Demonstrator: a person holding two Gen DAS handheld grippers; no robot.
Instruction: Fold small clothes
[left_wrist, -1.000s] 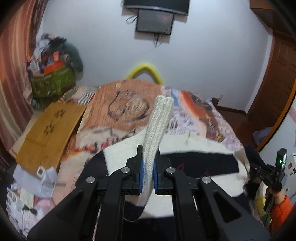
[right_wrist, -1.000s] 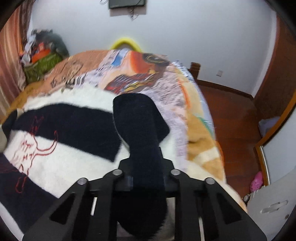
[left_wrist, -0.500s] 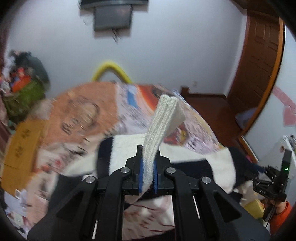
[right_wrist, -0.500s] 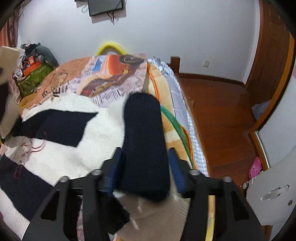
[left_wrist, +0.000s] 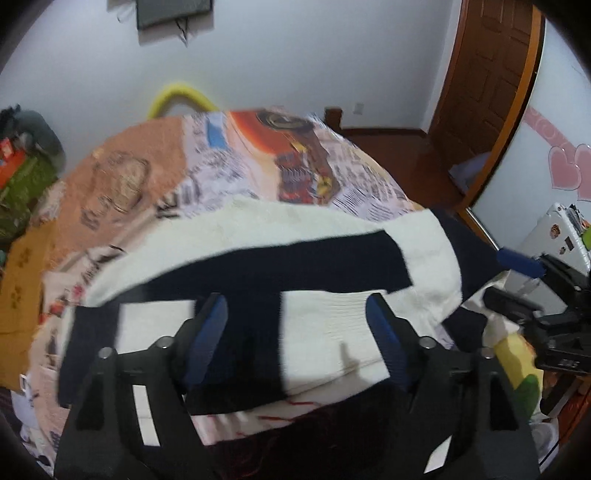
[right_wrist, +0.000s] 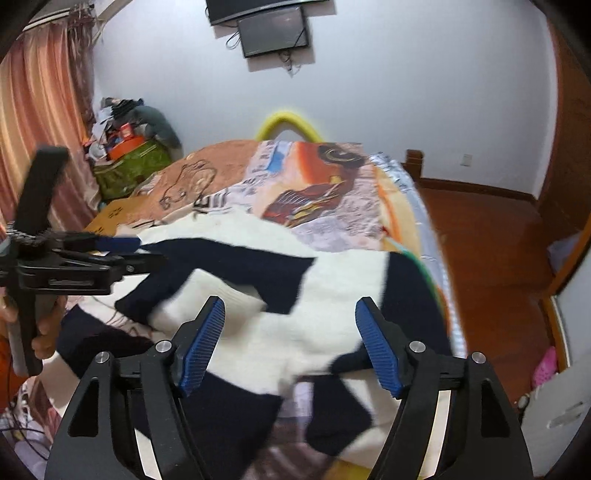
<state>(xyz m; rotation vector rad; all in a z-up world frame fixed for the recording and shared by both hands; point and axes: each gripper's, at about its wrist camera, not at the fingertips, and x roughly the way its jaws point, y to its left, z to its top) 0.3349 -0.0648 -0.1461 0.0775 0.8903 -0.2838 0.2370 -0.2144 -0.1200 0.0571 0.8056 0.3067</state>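
A knit sweater (left_wrist: 325, 229) in white and navy blocks lies spread on the bed, also in the right wrist view (right_wrist: 332, 280). A white ribbed fold (left_wrist: 332, 328) of it rests flat under my left gripper (left_wrist: 297, 328), whose jaws are opening and hold nothing. My right gripper (right_wrist: 291, 343) hovers over the sweater's right side; its jaws are opening too, with no cloth pinched between the blue pads (right_wrist: 205, 343). Each gripper shows in the other's view: the right one (left_wrist: 535, 291) at the sweater's right edge, the left one (right_wrist: 122, 254) at its left, held by a hand (right_wrist: 44, 332).
The bed carries a printed blanket (right_wrist: 325, 199) with a yellow tube (right_wrist: 288, 122) at its head. A heap of bags and boxes (right_wrist: 129, 155) stands by the curtain at left. Wooden floor (right_wrist: 491, 251) and a white cabinet (right_wrist: 554, 413) lie to the right of the bed.
Both grippers have let go: the left released the white ribbed piece, the right the navy sleeve, and both pieces now lie on the sweater. The left gripper swung right and down.
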